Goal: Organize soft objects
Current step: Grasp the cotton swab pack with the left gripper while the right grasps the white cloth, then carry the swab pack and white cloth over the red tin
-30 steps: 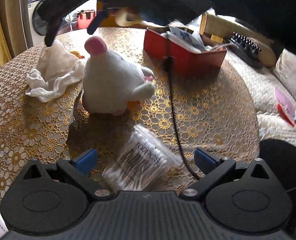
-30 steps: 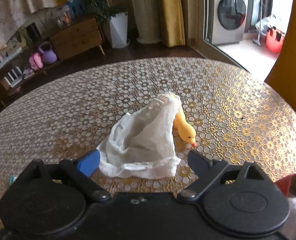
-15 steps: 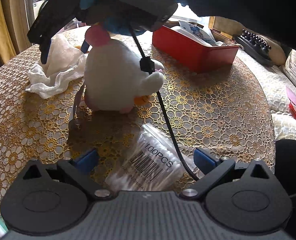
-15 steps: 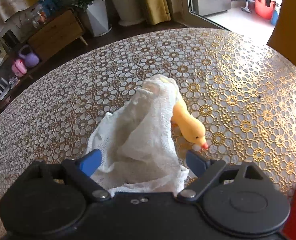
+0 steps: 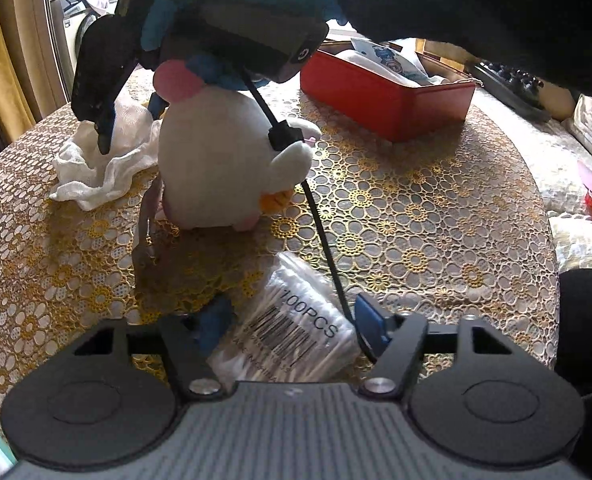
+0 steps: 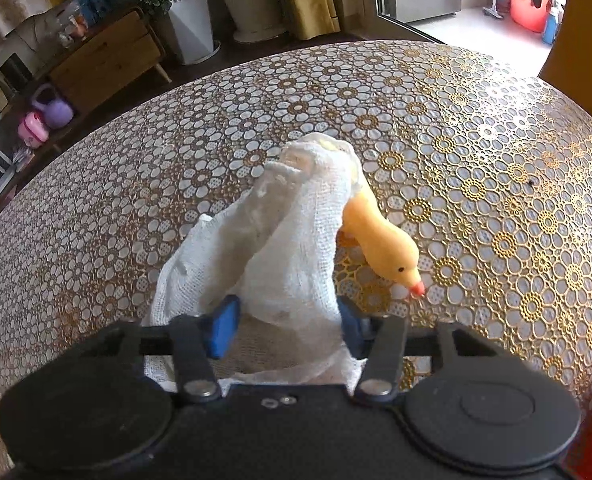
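Note:
A crumpled white gauze cloth (image 6: 280, 248) lies on the round lace-covered table (image 6: 475, 128), draped over a yellow soft duck (image 6: 387, 240). My right gripper (image 6: 286, 324) has its jaws closing on the cloth's near fold; it also shows from the side in the left wrist view (image 5: 108, 92) above the cloth (image 5: 104, 168). A white plush toy with a pink ear (image 5: 220, 168) stands beside the cloth. My left gripper (image 5: 292, 320) has its jaws closing around a clear bag of cotton swabs (image 5: 296, 332).
A red box (image 5: 387, 96) with packets stands at the table's far right. A black cable (image 5: 319, 232) hangs across from the right gripper. A hairbrush (image 5: 511, 84) lies beyond the box. The table edge drops to a wooden cabinet (image 6: 104, 60) and floor.
Both grippers' jaws have narrowed: the right onto the white cloth after moving down to it, the left around the cotton swab bag. The right gripper now hides more of the plush.

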